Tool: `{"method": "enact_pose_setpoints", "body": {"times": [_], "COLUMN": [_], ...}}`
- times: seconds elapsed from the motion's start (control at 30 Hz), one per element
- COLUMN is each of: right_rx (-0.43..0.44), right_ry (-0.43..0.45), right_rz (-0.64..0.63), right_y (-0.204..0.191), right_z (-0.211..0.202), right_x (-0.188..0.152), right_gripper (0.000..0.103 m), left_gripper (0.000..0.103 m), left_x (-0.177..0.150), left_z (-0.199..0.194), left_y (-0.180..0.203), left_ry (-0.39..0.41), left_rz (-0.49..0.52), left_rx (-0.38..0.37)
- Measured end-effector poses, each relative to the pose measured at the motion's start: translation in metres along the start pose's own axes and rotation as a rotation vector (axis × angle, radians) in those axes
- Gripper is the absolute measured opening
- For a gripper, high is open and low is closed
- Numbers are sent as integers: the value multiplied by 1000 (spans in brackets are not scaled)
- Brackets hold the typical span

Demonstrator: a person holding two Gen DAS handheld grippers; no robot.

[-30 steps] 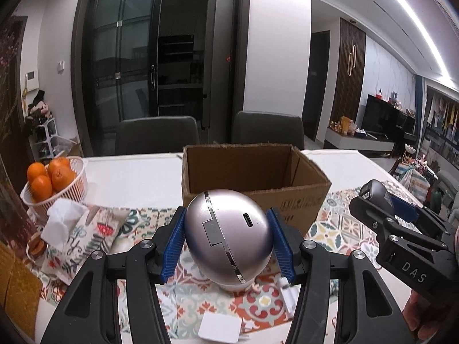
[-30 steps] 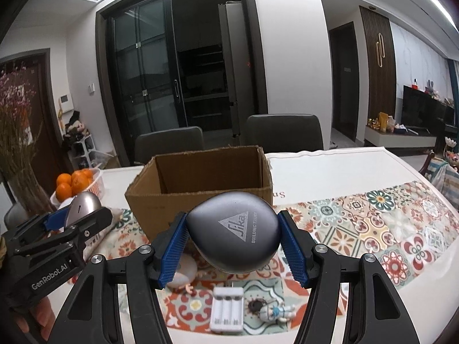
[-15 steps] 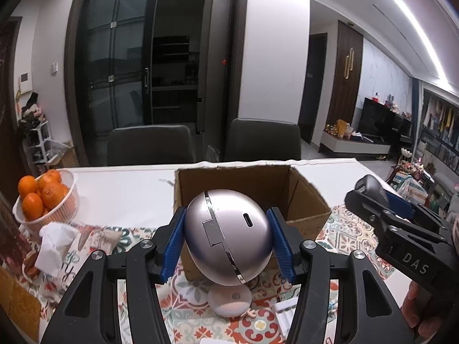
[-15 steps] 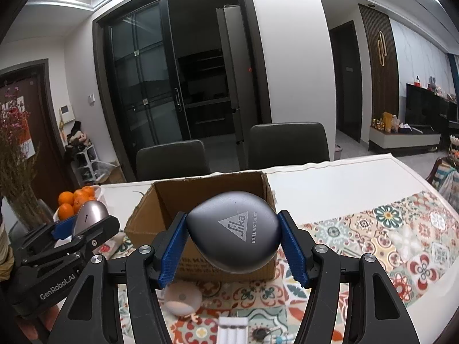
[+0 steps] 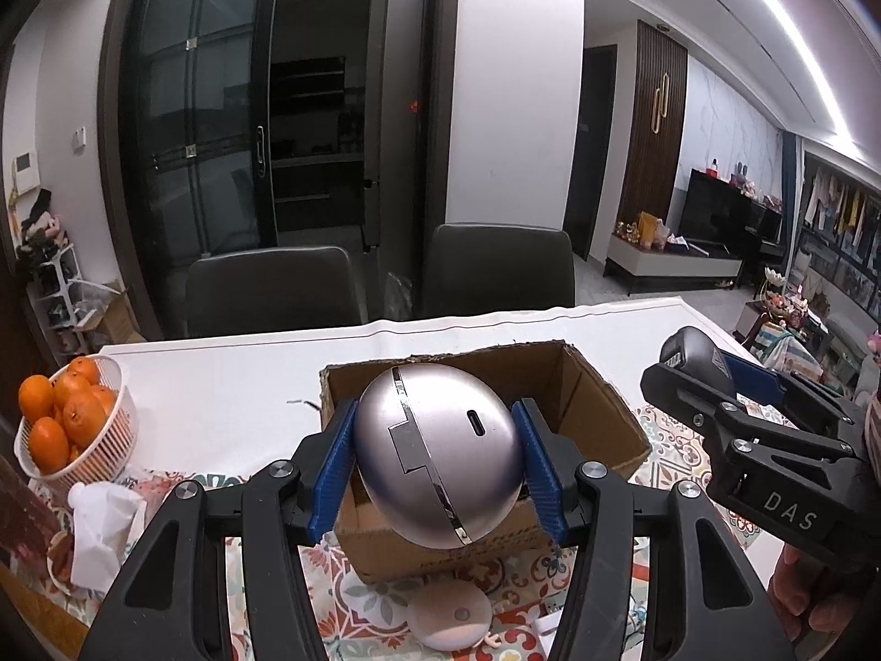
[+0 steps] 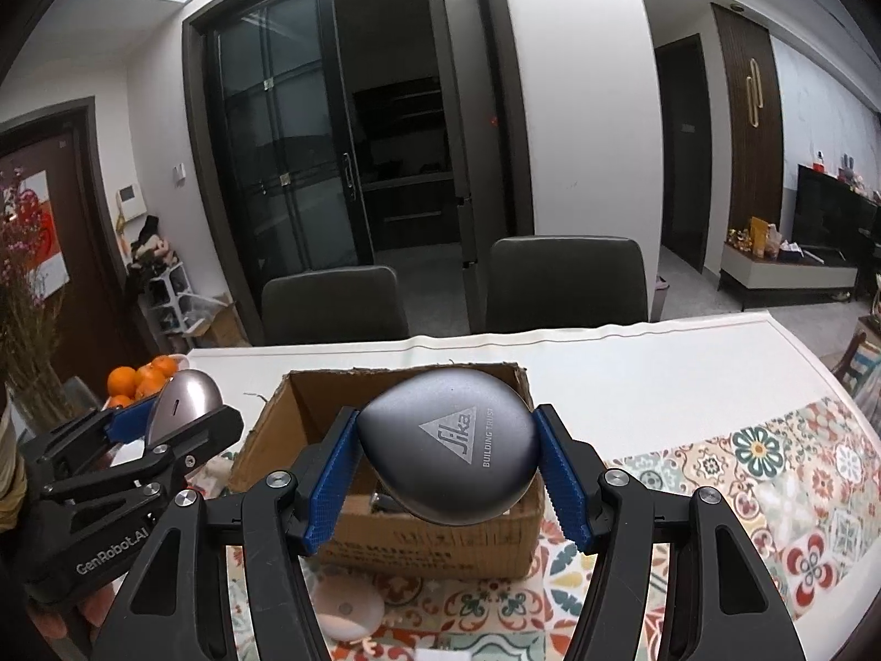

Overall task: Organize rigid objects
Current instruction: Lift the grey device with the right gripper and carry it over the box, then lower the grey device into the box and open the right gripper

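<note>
The left tool (image 5: 438, 465) is clamped on a shiny silver egg-shaped case (image 5: 435, 451), its blue pads (image 5: 330, 473) pressing both sides. The right tool (image 6: 449, 471) is clamped on a dark grey rounded case (image 6: 449, 454) with a triangle logo. Both cases hang in the air above the near side of an open cardboard box (image 6: 259, 440). The box sits on the counter (image 5: 231, 385), on a flower-patterned mat (image 6: 771, 473). A small round pink thing (image 5: 449, 619) lies on the mat just before the box. A white basket of oranges (image 5: 71, 429) stands near the counter's left edge.
</note>
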State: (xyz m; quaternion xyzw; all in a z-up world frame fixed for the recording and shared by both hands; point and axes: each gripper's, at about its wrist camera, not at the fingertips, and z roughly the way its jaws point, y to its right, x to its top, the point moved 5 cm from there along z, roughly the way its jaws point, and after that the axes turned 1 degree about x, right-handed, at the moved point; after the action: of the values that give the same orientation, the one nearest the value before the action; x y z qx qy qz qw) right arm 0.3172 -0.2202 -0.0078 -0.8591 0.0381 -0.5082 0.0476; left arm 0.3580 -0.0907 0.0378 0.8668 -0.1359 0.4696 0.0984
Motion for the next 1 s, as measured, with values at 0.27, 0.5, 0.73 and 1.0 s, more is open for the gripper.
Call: {"method": "enact_pose_setpoints", "body": {"times": [0.27, 0.5, 0.73, 1.0], "right_rx": [19, 17, 41, 77], "right_ry": [-76, -148, -259, -375], "right_rz": [-12, -41, -53, -49], "right_y": [3, 3, 4, 7], "right_z": [34, 64, 100, 131], "right_x": [12, 17, 13, 0], "right_gripper": [63, 63, 63, 63], "left_gripper": [55, 55, 55, 55], "left_x": [12, 10, 6, -6], "left_z": [36, 62, 89, 111], "left_y": [-4, -8, -10, -6], "left_ry": [-81, -154, -252, -354], "left_rz": [-1, 8, 39, 139], "left_rx": [-18, -24, -11, -7]}}
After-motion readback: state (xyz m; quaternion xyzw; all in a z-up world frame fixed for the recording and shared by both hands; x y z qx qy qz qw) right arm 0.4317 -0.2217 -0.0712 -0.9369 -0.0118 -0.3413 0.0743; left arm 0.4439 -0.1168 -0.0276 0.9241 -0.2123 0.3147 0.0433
